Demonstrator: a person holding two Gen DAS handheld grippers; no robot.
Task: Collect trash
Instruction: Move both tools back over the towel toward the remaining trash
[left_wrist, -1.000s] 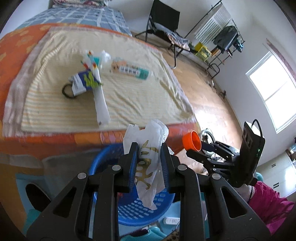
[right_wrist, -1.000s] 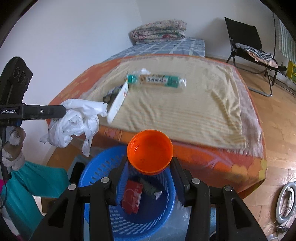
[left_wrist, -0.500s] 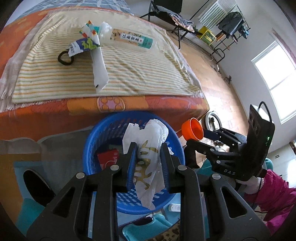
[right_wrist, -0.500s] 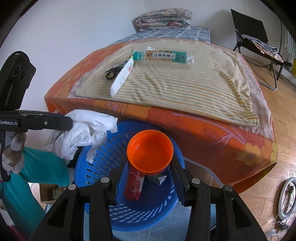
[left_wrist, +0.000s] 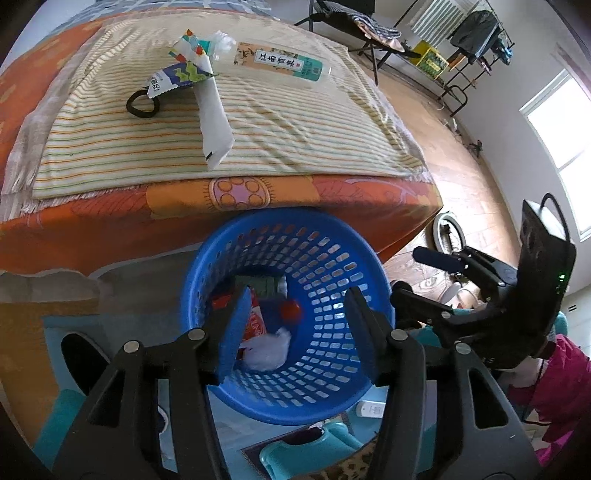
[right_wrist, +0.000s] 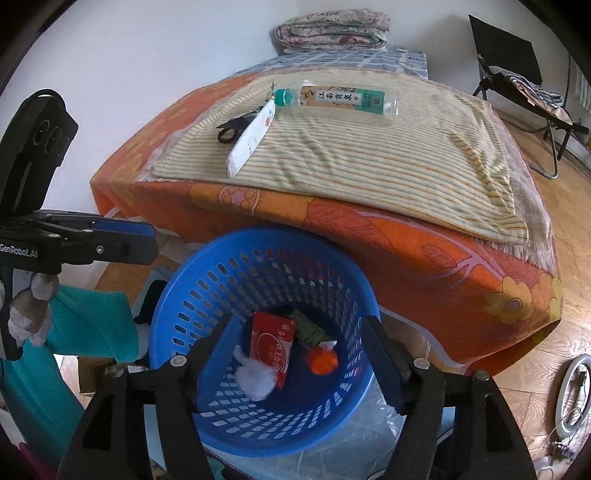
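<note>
- Above the blue basket (left_wrist: 332, 384), the left gripper (left_wrist: 295, 332) hangs with its fingers (left_wrist: 232, 332) spread wide and nothing between them.
- Over the same basket (right_wrist: 177, 332), the right gripper (right_wrist: 299, 354) likewise has its fingers (right_wrist: 380, 362) spread apart and empty.
- Inside the basket lie the collected pieces of trash: a crumpled white plastic bag (right_wrist: 255, 378), a red packet (right_wrist: 271, 347), an orange cap (right_wrist: 322, 361) and a dark green wrapper (right_wrist: 308, 330); the bag touches the red packet, and the cap sits just beside the wrapper.
- In the left wrist view the same white bag (left_wrist: 266, 349) and orange cap (left_wrist: 291, 309) show between the spread fingers.
- The basket stands on the floor, just in front of the bed (right_wrist: 406, 251) with its orange floral sheet.
- On the bed, a striped cloth (left_wrist: 295, 122) carries the trash not yet collected: a clear bottle (left_wrist: 280, 62) with a teal cap, a long white wrapper (left_wrist: 212, 122), a printed snack packet (left_wrist: 173, 79) and a black hair tie (left_wrist: 142, 105).
- Farther back, a folded quilt (right_wrist: 332, 31) rests at the head of the bed, and a black folding chair (right_wrist: 517, 74) stands on the wooden floor.
</note>
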